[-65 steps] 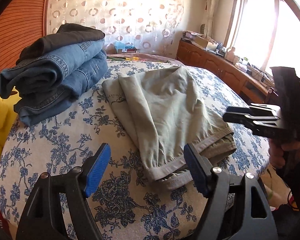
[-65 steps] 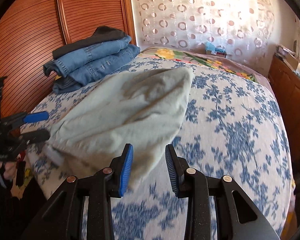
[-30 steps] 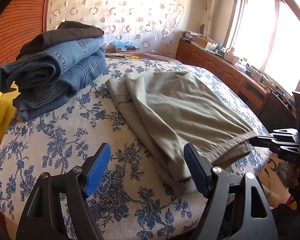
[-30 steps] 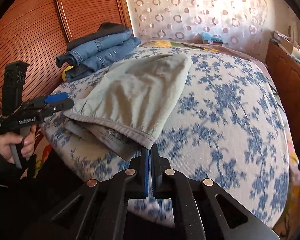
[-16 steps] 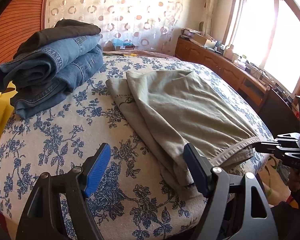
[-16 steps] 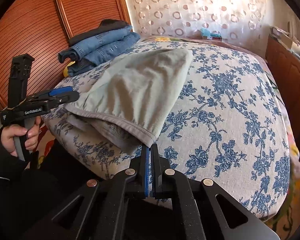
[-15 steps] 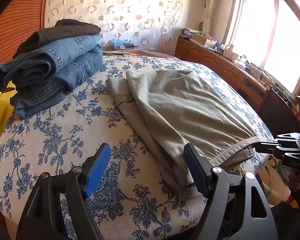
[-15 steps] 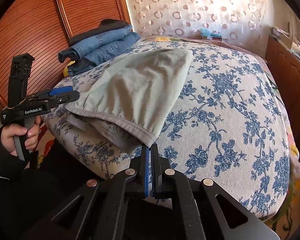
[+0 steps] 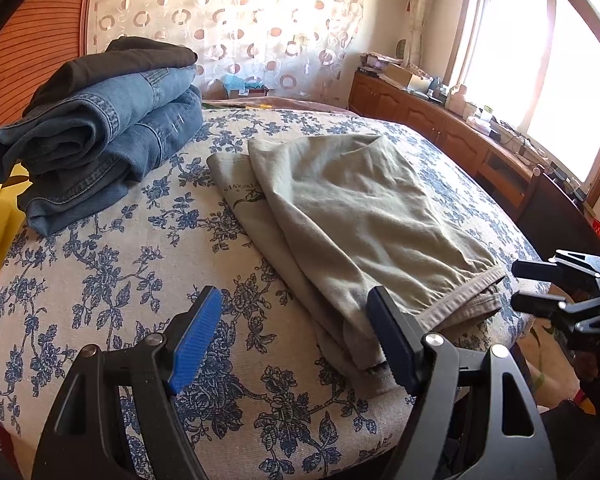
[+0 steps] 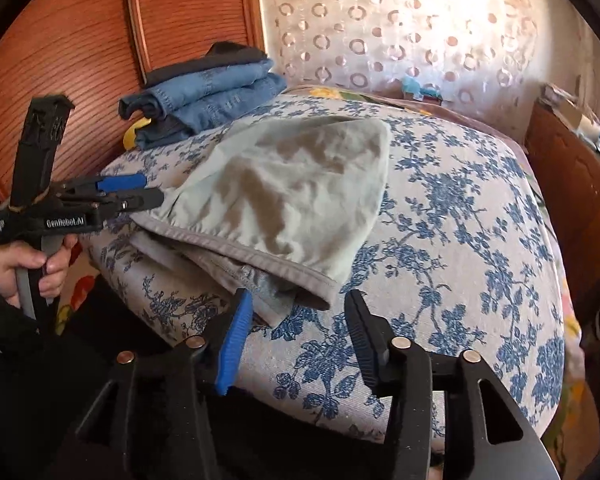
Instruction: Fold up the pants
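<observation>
Folded khaki pants (image 9: pixel 340 208) lie on the bed, with the waistband end at the near edge. My left gripper (image 9: pixel 292 336) hovers open over the bedspread; its right finger (image 9: pixel 388 340) is beside the near corner of the pants and nothing is between the pads. In the right wrist view the left gripper (image 10: pixel 148 190) stands at the left corner of the pants (image 10: pixel 292 192). My right gripper (image 10: pixel 298 320) has its jaws opening. The waistband corner (image 10: pixel 320 292) lies just ahead of its tips, not pressed by the pads. The right gripper (image 9: pixel 514 285) sits just off the bed edge.
A stack of folded jeans with a dark garment on top (image 9: pixel 100 128) sits at the far left of the floral bedspread (image 9: pixel 100 264). A yellow item (image 9: pixel 0 208) lies under the stack. A wooden cabinet (image 9: pixel 460 140) runs along the window side. Wooden panels (image 10: pixel 80 60) stand behind the bed.
My right gripper, shut on the waistband corner before, has opened and let it go onto the bed. The pants lie still. My left gripper has kept its place.
</observation>
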Demonstrator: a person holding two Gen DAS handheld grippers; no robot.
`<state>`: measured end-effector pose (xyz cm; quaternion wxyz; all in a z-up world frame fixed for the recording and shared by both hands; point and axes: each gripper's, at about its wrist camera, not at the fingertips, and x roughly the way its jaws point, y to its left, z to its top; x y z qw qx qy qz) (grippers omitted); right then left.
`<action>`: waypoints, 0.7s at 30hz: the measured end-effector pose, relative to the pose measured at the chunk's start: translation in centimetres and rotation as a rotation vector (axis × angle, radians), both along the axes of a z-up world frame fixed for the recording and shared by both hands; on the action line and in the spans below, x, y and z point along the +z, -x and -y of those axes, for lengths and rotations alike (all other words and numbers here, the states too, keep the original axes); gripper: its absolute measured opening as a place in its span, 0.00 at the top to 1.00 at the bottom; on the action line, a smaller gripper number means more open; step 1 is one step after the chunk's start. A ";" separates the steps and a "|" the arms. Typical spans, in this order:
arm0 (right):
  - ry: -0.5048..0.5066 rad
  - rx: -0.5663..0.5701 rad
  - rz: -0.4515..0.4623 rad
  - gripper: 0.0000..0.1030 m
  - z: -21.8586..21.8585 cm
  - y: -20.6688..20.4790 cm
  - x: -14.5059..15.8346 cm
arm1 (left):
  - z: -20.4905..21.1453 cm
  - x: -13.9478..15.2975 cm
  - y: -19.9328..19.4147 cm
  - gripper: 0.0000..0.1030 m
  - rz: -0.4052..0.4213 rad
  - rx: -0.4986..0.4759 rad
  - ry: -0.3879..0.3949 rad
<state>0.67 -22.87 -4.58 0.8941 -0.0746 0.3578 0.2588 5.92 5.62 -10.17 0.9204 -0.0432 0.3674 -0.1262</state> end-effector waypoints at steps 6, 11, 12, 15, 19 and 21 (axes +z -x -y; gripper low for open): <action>0.028 0.024 -0.027 0.44 -0.8 -0.9 -1.3 | -0.3 0.0 0.0 0.26 0.000 0.004 0.000; 0.017 -0.015 -0.009 0.44 -0.4 -1.8 -1.2 | -0.3 0.0 0.0 0.26 0.000 0.004 0.000; 0.009 -0.024 -0.001 0.44 -0.2 -1.9 -1.0 | -0.3 0.0 0.0 0.26 0.000 0.004 0.000; 0.014 -0.041 0.018 0.58 0.3 -2.1 -0.7 | -0.3 0.0 0.0 0.26 -0.002 0.003 -0.002; 0.012 -0.045 0.020 0.73 0.9 -2.4 -0.9 | -0.3 -0.1 0.0 0.26 -0.002 0.003 0.000; 0.004 -0.049 0.004 0.78 0.9 -2.6 -1.5 | -0.2 -0.1 0.1 0.26 -0.002 0.003 0.000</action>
